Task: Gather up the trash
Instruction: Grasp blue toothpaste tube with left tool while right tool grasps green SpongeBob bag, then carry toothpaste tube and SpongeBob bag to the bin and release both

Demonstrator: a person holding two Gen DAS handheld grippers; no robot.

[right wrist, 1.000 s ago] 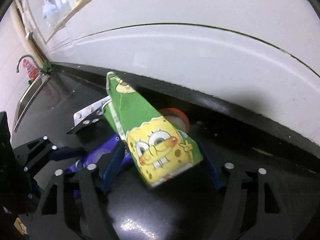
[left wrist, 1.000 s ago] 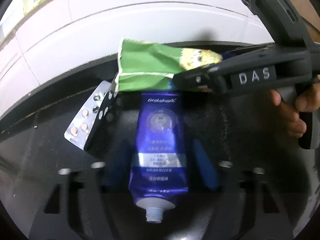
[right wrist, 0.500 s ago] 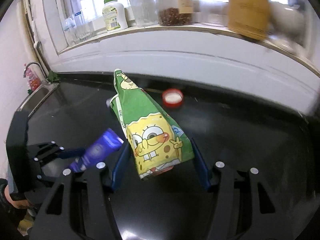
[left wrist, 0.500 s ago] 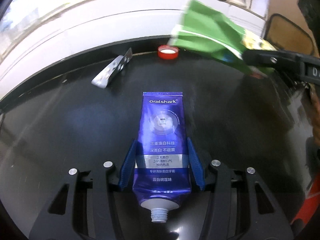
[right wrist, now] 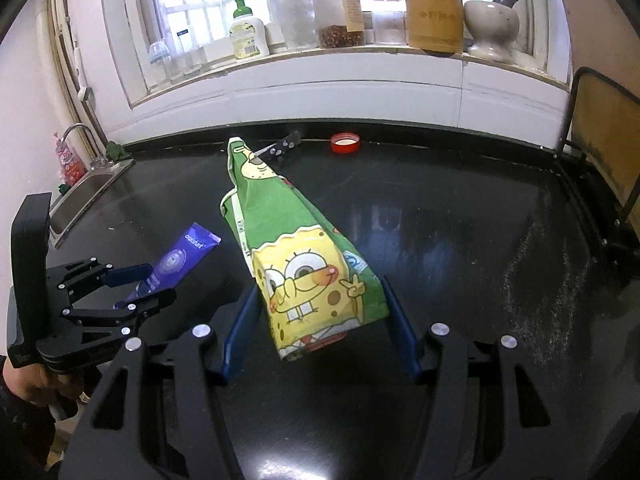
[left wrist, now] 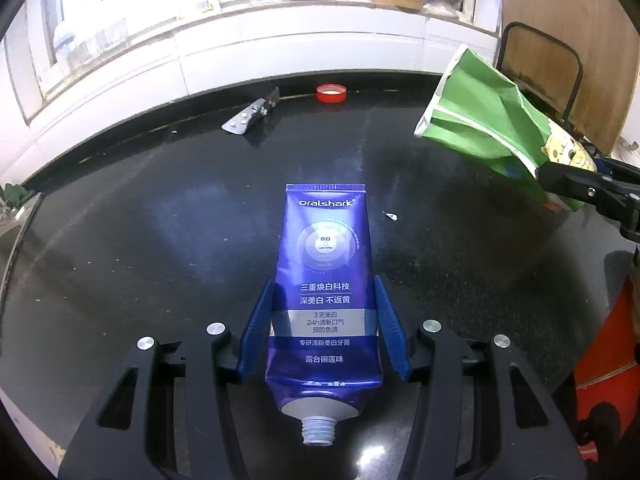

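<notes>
Left tool (left wrist: 324, 312) and right tool (right wrist: 320, 304) are each clamped on an item, raised side by side.

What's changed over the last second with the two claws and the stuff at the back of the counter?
Both claws pulled back from the wall and lifted. The left claw carried the toothpaste tube away, and the right claw the green carton. Both grips stayed shut throughout; nothing was let go. The pill strip and red cap stayed at the back of the counter.
</notes>
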